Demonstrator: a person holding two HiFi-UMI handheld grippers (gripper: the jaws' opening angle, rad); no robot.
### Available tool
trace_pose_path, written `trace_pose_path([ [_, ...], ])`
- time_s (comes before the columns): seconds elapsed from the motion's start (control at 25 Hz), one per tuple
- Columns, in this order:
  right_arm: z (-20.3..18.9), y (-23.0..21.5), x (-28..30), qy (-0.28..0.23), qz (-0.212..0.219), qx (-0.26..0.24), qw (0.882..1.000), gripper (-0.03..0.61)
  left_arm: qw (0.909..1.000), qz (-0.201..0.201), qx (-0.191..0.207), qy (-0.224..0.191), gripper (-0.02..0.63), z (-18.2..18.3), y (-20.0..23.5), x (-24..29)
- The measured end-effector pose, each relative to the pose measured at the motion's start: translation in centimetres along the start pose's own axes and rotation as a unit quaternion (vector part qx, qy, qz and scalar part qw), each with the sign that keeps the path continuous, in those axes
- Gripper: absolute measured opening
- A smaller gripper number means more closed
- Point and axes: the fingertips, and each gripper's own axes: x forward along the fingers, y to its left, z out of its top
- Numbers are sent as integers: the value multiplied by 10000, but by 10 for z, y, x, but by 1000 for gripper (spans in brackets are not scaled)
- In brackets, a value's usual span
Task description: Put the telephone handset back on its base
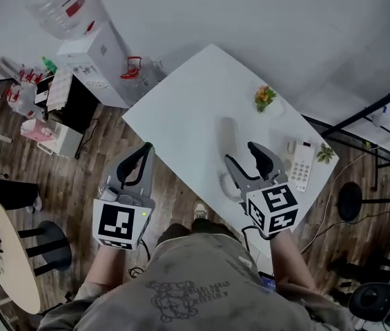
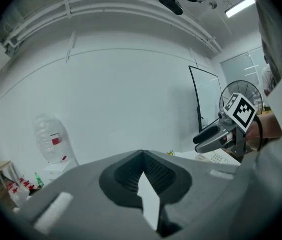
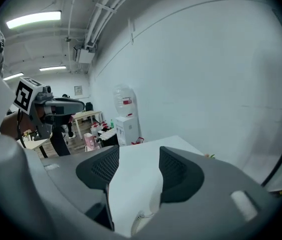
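Jaws spread and empty, the right gripper (image 3: 138, 159) hovers by the white handset (image 1: 228, 138), which lies on the table (image 1: 181, 102) at its 11 o'clock. The left gripper (image 2: 141, 156), pinched closed on nothing, hangs off the table's edge at 9 o'clock. The base (image 1: 301, 165) sits apart, at the handset's 3 o'clock. By this judgement 0 steps are done: grasp, lift and placement remain.

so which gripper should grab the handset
Right: the right gripper is open just beside the handset, with the base close by; the left gripper is shut, out past the table.
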Motion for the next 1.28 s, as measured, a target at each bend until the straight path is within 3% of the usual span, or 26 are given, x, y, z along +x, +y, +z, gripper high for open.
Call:
trace_pose_path([
  [0.28, -8, -24, 17, 198, -347, 239, 9989, 268, 9977, -652, 88, 134, 0, 0, -8, 56],
  [0.6, -23, -46, 24, 374, -997, 621, 9924, 270, 9862, -1618, 326, 121, 2, 1, -22, 112],
  [0.88, -20, -54, 41, 436, -1874, 1111, 9750, 273, 9617, -2667, 630, -23, 2, 7, -13, 157],
  [1.28, -12, -51, 48, 431, -2741, 1565, 9479, 281, 9247, -3695, 907, -157, 2, 16, -12, 197],
])
